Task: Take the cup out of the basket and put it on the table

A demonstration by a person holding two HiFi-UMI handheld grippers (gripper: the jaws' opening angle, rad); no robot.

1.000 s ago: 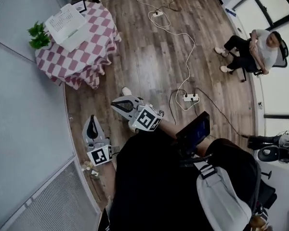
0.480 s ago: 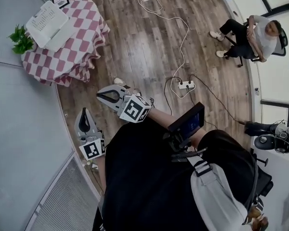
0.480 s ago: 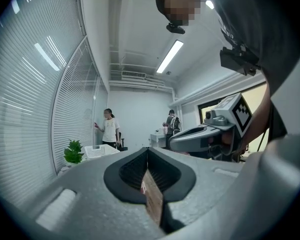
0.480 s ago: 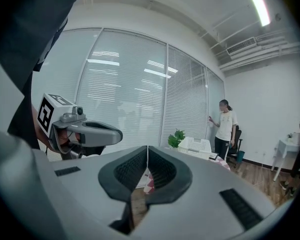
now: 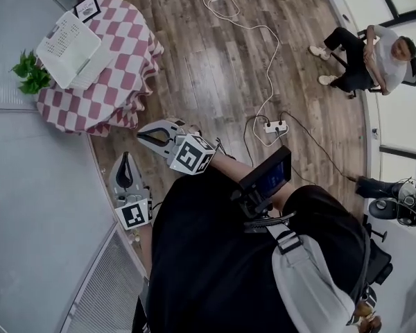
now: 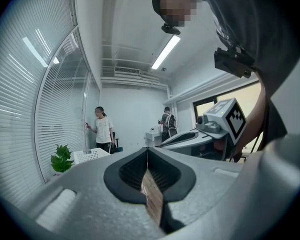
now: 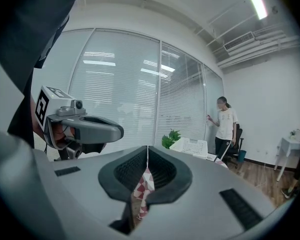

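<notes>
The white basket (image 5: 68, 40) stands on the table with the red-and-white checked cloth (image 5: 118, 75) at the head view's upper left. No cup shows in any view. Both grippers are held over the wooden floor, well short of the table. My left gripper (image 5: 127, 156) is shut and empty, its jaws meeting in one seam (image 6: 148, 156). Beside it my right gripper (image 5: 140, 136) is also shut with nothing in it (image 7: 147, 156). The basket (image 7: 192, 146) lies ahead in the right gripper view and further off (image 6: 90, 155) in the left gripper view.
A potted plant (image 5: 29, 71) and a small frame (image 5: 89, 7) share the table. A glass wall with blinds runs along the left. A power strip (image 5: 274, 125) with trailing cables lies on the floor. One person sits at the right (image 5: 374, 54); another stands by the blinds (image 7: 225, 129).
The head view has swung a little, and both grippers sit slightly further left and higher in it. Their jaws stay shut and empty.
</notes>
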